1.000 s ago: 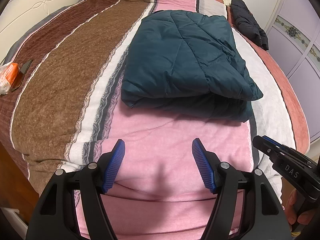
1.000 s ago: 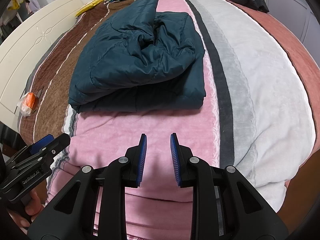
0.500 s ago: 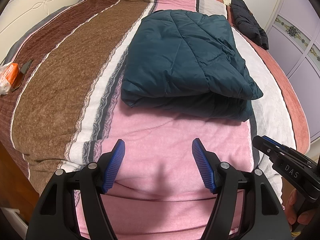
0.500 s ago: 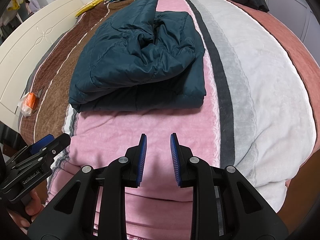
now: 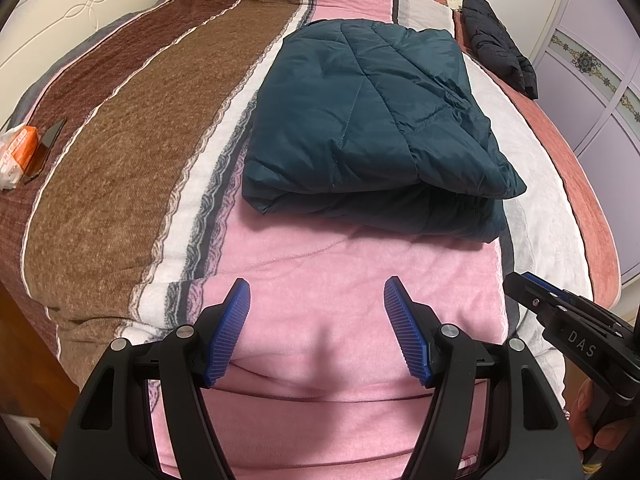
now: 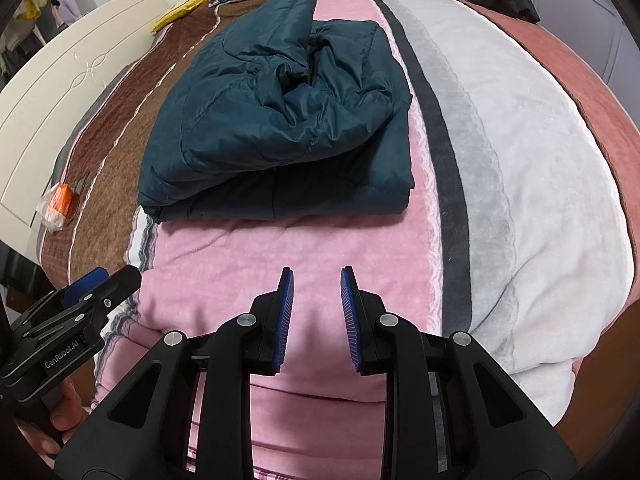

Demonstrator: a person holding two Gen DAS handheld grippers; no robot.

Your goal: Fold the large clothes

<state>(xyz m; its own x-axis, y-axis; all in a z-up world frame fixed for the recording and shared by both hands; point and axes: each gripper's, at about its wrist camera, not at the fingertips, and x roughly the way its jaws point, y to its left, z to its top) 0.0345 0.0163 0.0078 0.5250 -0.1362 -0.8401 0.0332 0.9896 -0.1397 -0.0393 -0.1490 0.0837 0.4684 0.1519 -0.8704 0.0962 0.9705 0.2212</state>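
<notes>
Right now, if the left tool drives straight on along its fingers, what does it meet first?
Likely the pink blanket first, since the left tool, open and empty, seems to point slightly down at the bed. If it skims above that, next is the near folded edge of the teal jacket. Depth is unclear.

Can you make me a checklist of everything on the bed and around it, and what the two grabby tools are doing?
Surface: striped blanket over the bed, wrinkled near the tools.
Job's things: teal puffy jacket folded in a stack, top layer rumpled on its right side.
Clutter: black jacket at far right edge; orange packet at left; yellow item and colourful pillow at the head.
Grippers: left tool open wide, empty; right tool open narrower, empty.
Cables: nothing seen.
Surroundings: cream headboard, lilac wardrobe.
</notes>
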